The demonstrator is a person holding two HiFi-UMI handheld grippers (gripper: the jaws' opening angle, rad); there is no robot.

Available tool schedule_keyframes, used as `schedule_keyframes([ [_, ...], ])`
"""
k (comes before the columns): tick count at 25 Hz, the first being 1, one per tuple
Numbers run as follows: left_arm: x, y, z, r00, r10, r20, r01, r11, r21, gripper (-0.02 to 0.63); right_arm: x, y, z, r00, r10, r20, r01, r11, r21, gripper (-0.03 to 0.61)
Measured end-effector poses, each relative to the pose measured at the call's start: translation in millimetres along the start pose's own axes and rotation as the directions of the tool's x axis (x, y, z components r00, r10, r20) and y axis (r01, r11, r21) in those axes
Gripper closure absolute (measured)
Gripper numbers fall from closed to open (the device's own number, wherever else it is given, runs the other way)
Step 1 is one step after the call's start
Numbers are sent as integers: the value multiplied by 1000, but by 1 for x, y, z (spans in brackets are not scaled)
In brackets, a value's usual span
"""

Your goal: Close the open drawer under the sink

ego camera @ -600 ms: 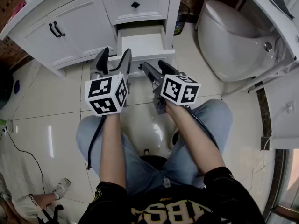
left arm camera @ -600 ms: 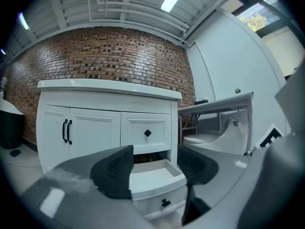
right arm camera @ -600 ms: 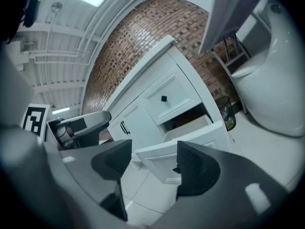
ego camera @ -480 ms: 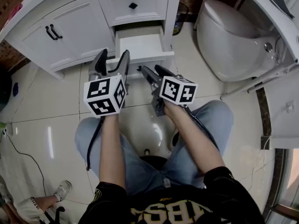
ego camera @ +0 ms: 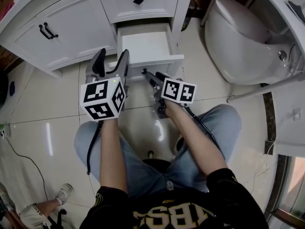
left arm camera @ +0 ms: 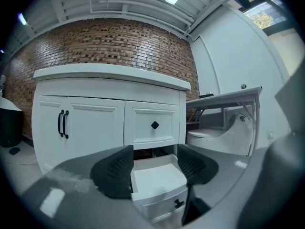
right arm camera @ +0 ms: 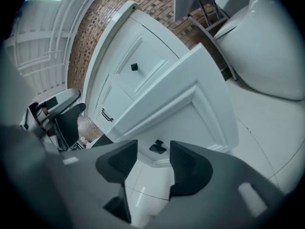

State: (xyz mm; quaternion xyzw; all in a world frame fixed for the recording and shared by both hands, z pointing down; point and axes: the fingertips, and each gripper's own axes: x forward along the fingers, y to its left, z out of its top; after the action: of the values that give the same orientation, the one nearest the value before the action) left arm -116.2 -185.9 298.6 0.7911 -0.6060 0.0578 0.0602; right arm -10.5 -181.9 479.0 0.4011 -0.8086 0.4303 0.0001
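The glossy pale tiled floor (ego camera: 47,109) carries 1 white vanity cabinet (ego camera: 76,23), 1 white toilet (ego camera: 243,37) to its right, and 1 white shoe (ego camera: 62,193).

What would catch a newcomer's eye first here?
The open drawer juts from the bottom of the white cabinet, top centre in the head view. Right before it hover the left gripper and the right gripper, each bearing a marker cube, jaws apart and empty. A toilet stands to the right.

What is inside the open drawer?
Only its bare white floor shows in the open drawer; nothing lies there. Its rear is hidden under the upper drawer, its front left corner behind the left claw.
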Motion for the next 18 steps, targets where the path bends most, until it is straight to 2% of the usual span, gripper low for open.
schedule_keyframes([
  [3, 6, 3, -2, 1000, -4, -6, 4, 1000, 2, 325, 15, -3, -7, 1000, 1, -19, 0, 999, 47, 375],
  [6, 10, 10, -8, 1000, -1, -21, 1, 1000, -13, 325, 27, -12, -10, 999, -24, -35, 25, 999, 33, 397],
  [8, 15, 14, -11, 1000, 0, -28, -1, 1000, -23, 325, 34, -12, -10, 998, -4, -56, 5, 1000, 22, 438],
  [12, 26, 24, -12, 999, 2, -32, -4, 999, -43, 325, 47, -10, -3, 997, -4, -78, 3, 1000, -21, 437],
  [18, 45, 31, -18, 999, 3, -38, -6, 996, -90, 325, 71, -14, 14, 998, -26, -55, 22, 997, -79, 437],
])
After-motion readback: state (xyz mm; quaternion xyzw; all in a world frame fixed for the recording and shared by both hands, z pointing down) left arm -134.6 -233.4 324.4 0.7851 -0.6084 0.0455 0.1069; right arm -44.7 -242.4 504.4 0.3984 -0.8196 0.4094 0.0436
